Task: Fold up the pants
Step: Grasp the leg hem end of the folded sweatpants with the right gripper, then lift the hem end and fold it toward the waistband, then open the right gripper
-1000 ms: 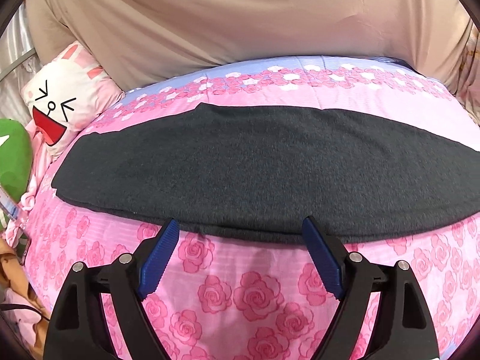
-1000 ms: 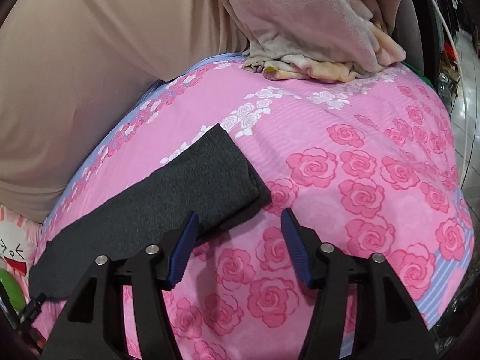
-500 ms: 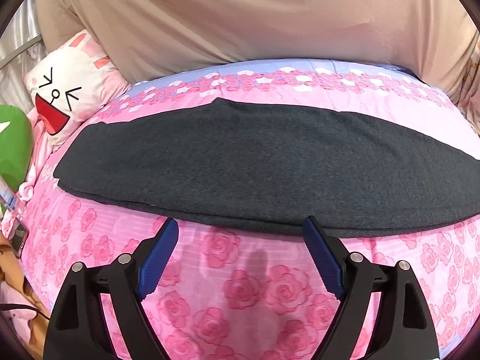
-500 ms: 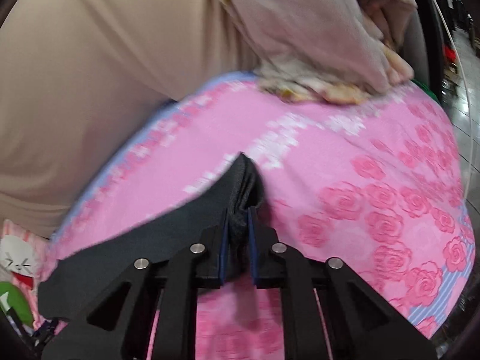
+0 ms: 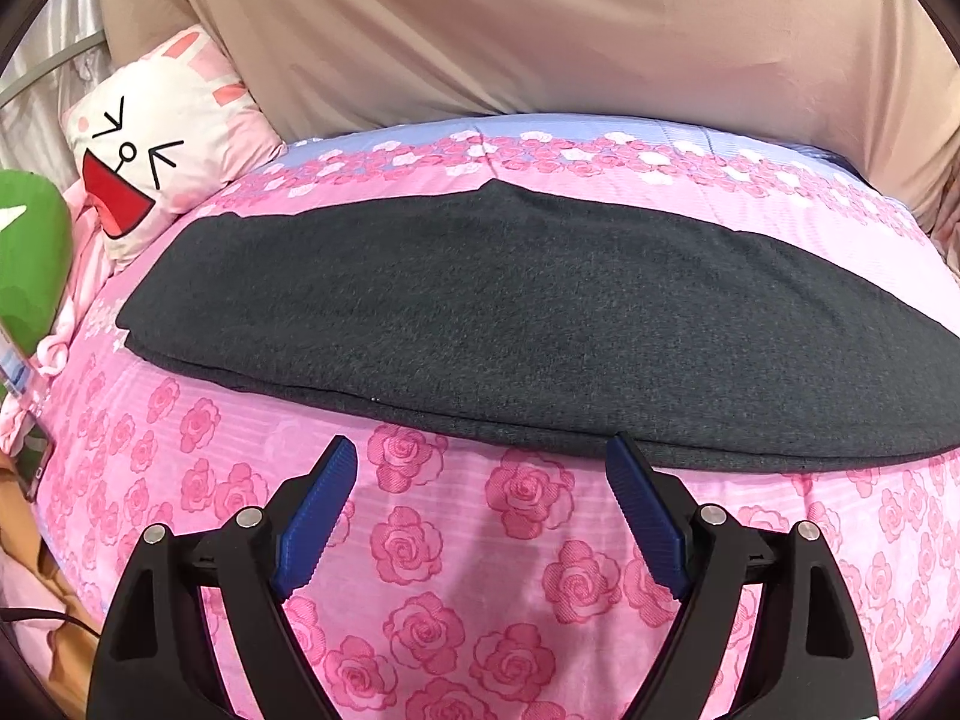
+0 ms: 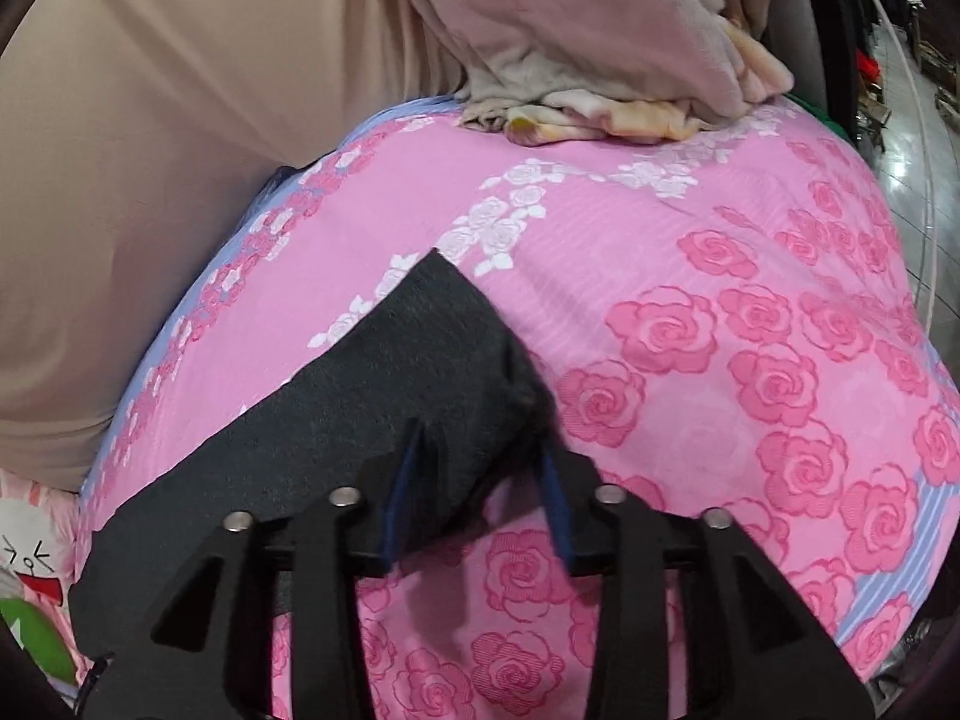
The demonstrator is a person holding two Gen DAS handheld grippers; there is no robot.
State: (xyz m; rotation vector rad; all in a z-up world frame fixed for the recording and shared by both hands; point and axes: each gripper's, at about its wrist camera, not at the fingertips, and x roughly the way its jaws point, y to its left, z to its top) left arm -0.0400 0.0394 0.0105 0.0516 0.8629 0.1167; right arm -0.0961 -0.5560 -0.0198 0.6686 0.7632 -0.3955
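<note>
The dark grey pants (image 5: 510, 312) lie folded lengthwise as a long band across the pink rose bedspread (image 5: 456, 546). My left gripper (image 5: 480, 462) is open and empty, just short of the near long edge of the pants. In the right wrist view the end of the pants (image 6: 420, 372) sits bunched between the fingers of my right gripper (image 6: 480, 450). Its jaws stand partly apart around the fabric, with gaps showing beside the cloth.
A white cartoon-face pillow (image 5: 156, 138) and a green plush (image 5: 30, 258) lie at the left end of the bed. A crumpled pink blanket (image 6: 600, 48) is heaped at the far right end. A beige cover (image 5: 510, 30) rises behind the bed.
My right gripper shut on the pants end half a second ago and has since opened partway around it. My left gripper drew back slightly and stayed open.
</note>
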